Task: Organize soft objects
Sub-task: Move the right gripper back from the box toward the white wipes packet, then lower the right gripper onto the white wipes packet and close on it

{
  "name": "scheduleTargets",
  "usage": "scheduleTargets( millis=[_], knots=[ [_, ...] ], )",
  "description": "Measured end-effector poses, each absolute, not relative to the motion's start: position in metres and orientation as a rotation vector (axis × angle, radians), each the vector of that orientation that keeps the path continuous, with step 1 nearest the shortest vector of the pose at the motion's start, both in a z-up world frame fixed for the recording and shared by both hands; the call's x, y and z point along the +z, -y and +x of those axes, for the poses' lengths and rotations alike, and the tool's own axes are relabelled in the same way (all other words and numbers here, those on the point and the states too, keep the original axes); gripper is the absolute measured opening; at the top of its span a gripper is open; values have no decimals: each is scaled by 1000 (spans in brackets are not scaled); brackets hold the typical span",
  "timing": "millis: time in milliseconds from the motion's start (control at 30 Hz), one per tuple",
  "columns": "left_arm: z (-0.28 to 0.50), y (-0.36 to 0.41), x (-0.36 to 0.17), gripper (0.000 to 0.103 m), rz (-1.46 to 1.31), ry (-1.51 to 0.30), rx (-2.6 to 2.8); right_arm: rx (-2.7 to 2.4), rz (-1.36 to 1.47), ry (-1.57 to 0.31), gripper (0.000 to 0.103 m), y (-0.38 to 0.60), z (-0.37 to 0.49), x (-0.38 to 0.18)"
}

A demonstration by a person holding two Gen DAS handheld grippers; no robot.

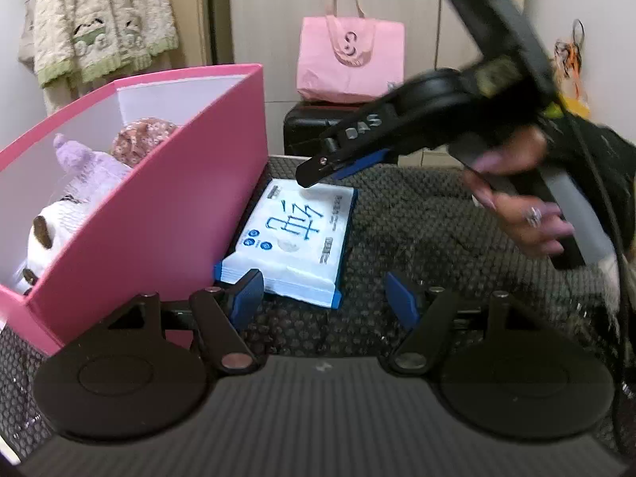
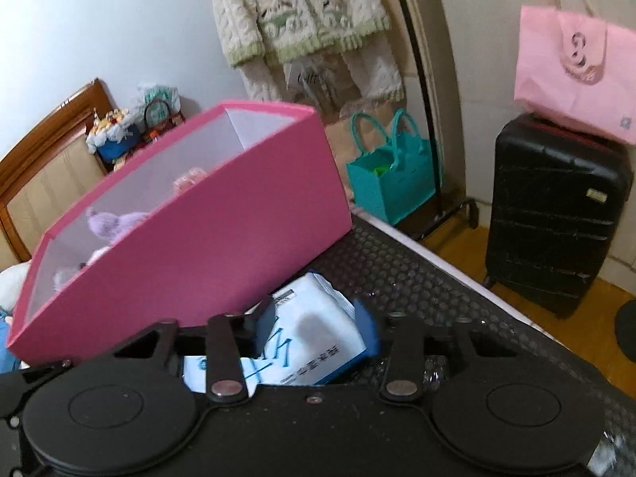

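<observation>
A white and blue tissue pack (image 1: 292, 238) lies flat on the dark mat beside a pink box (image 1: 167, 214). The box holds a purple plush (image 1: 89, 171), a white and brown plush (image 1: 47, 226) and a floral soft item (image 1: 139, 139). My left gripper (image 1: 328, 298) is open and empty, just in front of the pack's near edge. My right gripper (image 2: 316, 324) is open, its fingers on either side of the pack (image 2: 314, 342) from above. It shows in the left wrist view (image 1: 318, 169) over the pack's far end.
The dark bubble-textured mat (image 1: 437, 230) covers the surface. A black suitcase (image 2: 556, 214) with a pink tote (image 2: 572, 67) on it stands beyond the edge. A teal bag (image 2: 393, 175) sits by a clothes rack with a cream sweater (image 2: 302, 12).
</observation>
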State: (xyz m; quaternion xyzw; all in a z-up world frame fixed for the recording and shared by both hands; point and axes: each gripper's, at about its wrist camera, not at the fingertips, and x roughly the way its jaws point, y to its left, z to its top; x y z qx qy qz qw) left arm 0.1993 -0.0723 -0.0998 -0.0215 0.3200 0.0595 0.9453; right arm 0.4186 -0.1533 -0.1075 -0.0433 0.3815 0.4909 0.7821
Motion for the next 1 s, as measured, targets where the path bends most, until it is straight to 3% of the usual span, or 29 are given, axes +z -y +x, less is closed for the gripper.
scheduleTargets(
  millis=[167, 333, 500, 633, 800, 1000],
  knots=[
    [204, 70, -105, 68, -23, -682, 120, 1046, -80, -851, 33, 143, 430, -116],
    [210, 64, -112, 68, -100, -726, 106, 1050, -34, -907, 44, 147, 440, -124],
    [210, 53, -115, 71, -237, -693, 86, 1090, 0, -971, 45, 161, 441, -126],
    [208, 56, -116, 64, -194, -676, 25, 1086, 11, -1001, 34, 177, 434, -125],
    [204, 57, -114, 56, -223, -672, -55, 1047, 46, -1008, 31, 209, 420, -124],
    [205, 57, -111, 54, -308, -693, -155, 950, 4, -984, 31, 243, 392, -115]
  ],
)
